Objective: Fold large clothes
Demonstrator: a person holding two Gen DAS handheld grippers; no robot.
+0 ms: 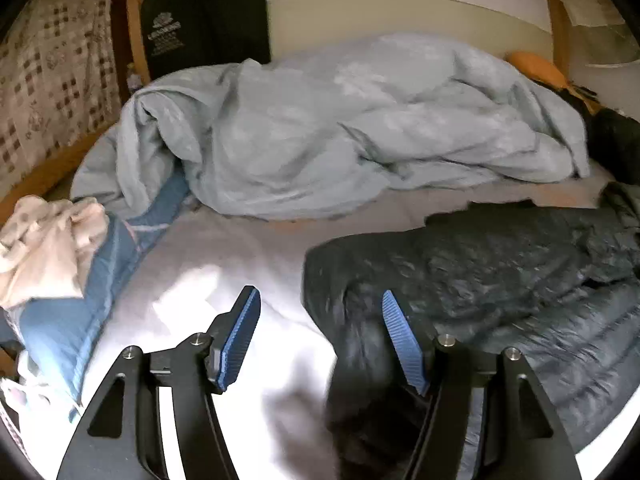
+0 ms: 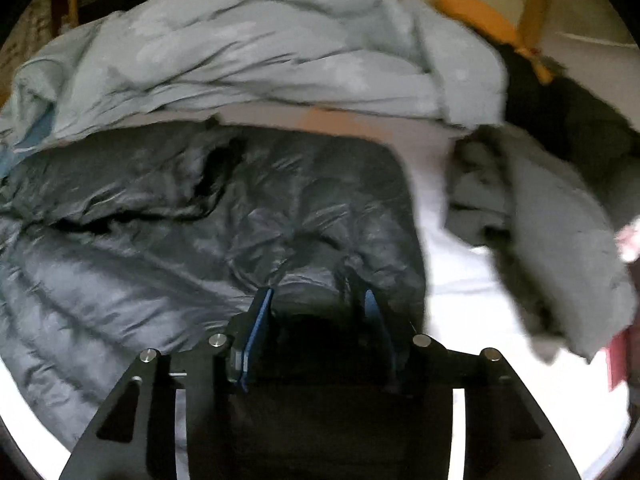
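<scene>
Right tool (image 2: 316, 312) pinches your dark puffer jacket (image 2: 200, 232) hem for folding | left tool (image 1: 320, 336) gapes empty above jacket's edge | bed (image 1: 224, 264) supports it.

Your left gripper (image 1: 320, 334) hangs w/ jaws apart over the white sheet (image 1: 224, 280); dark puffy jacket (image 1: 500, 272) edge sits between them. Pale blue duvet (image 1: 340, 128) bunched behind.

Dark jacket (image 2: 208, 216) fills the right tongs (image 2: 316, 308), perhaps gripped; blurred.
</scene>
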